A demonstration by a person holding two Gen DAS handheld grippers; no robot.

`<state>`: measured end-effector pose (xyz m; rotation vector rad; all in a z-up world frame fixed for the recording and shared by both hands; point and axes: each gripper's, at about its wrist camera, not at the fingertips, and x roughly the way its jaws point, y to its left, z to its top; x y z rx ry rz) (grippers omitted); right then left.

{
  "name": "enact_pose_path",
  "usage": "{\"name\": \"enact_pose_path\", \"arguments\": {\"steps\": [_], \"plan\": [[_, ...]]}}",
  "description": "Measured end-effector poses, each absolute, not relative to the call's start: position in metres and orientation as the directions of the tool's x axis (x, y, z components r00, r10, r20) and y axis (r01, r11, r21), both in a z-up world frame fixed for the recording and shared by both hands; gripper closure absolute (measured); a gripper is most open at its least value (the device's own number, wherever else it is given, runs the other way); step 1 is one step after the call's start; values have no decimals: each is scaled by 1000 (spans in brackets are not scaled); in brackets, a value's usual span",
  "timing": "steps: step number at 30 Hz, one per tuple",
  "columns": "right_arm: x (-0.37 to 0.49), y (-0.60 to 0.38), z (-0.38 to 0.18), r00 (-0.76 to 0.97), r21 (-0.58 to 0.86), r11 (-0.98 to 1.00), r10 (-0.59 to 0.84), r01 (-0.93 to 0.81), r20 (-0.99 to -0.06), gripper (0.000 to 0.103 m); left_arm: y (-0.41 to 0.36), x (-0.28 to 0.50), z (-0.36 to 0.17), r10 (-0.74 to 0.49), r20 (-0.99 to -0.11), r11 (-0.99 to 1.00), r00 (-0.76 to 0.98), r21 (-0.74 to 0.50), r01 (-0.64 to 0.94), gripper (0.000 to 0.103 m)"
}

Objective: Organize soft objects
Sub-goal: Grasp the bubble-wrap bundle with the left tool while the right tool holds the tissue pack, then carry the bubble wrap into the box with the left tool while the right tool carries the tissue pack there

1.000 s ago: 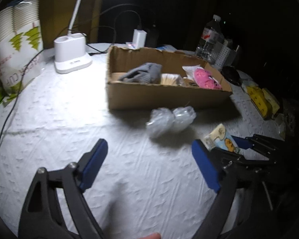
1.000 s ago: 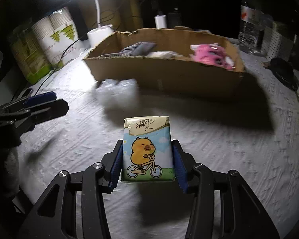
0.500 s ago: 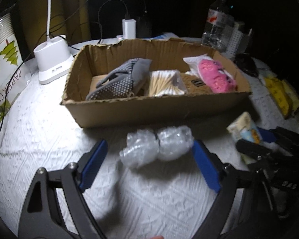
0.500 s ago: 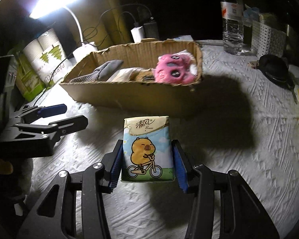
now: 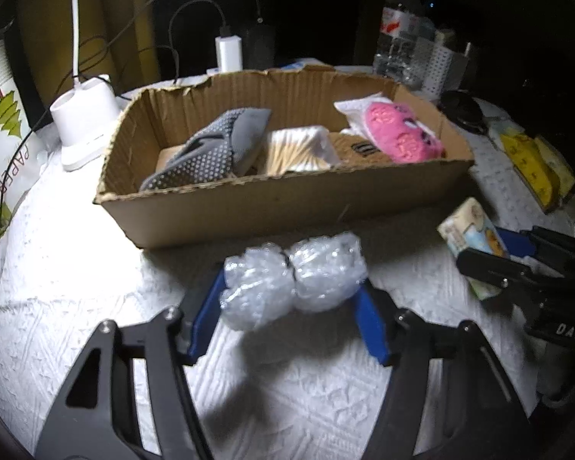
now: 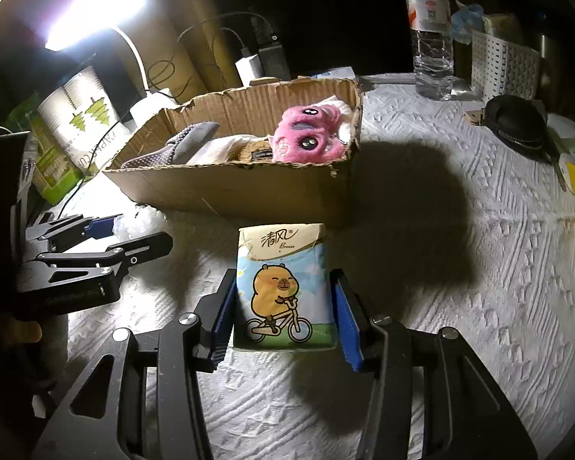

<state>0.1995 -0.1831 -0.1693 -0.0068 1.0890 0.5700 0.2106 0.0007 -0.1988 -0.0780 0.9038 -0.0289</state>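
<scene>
At lower centre of each view, a bubble-wrap bundle (image 5: 293,278) is pinched by the left gripper (image 5: 289,322) and a tissue pack (image 6: 283,287) by the right gripper (image 6: 283,322), below the cardboard box (image 6: 249,191) on the tabletop (image 6: 460,268).

Both grippers (image 5: 291,303) (image 6: 283,314) clamped, loaded.

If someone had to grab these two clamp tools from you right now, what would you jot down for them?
Right gripper: shut on the tissue pack, in front of the cardboard box.
Left gripper: fingers on either side of the bubble wrap bundle, apparently closed on it, just in front of the box.
Done: grey dotted cloth, cotton swab pack and pink plush lie inside the box.
Left: put the tissue pack and bubble wrap into the box.
</scene>
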Motion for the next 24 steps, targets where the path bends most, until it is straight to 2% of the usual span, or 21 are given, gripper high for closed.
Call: {"name": "enact_pose_path", "arguments": {"steps": [24], "plan": [[190, -149, -119, 406, 198, 849, 423, -490, -810, 54, 37, 170, -141, -112, -684, 990, 721, -138, 22, 39]]}}
